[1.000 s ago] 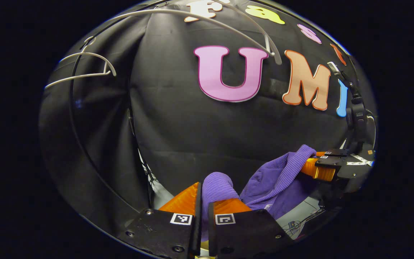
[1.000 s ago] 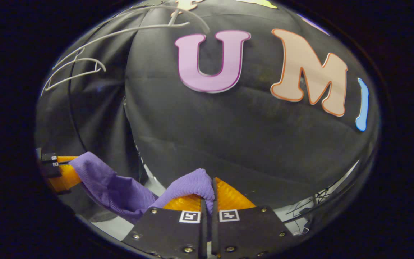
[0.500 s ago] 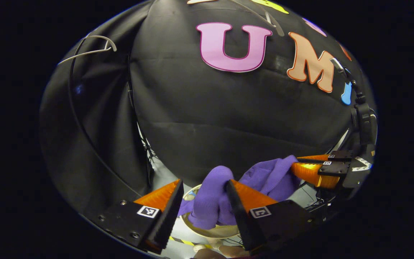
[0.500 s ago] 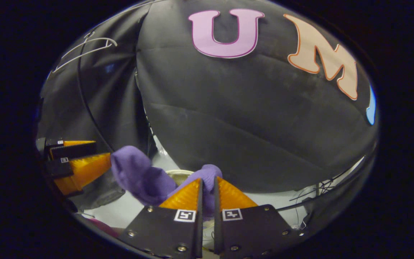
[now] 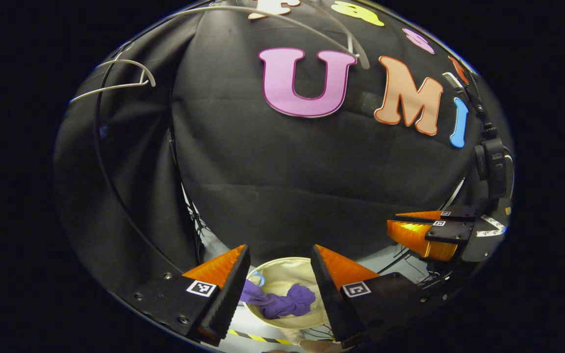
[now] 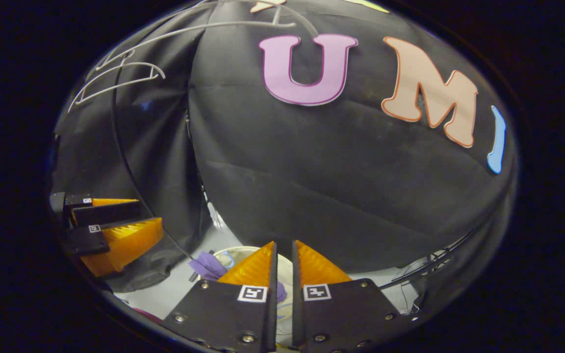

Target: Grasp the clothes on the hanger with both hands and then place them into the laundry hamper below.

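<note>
Black cloth is seen behind, bare hangers [image 5: 115, 81] overhead. The garment [image 5: 280, 301] has just been dropped and now lies in the hamper [image 5: 287, 269] below. Left tongs [image 5: 280, 267] are spread wide; right tongs [image 6: 282, 264] are held nearly together, empty. Placement looks done.

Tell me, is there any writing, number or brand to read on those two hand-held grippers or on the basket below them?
Left gripper: no words, only small square black-and-white pattern tags.
Right gripper: the same kind of pattern tags, no letters or numbers.
Laundry hamper: no writing visible.
Purple clothes inside it: no label visible.
</note>
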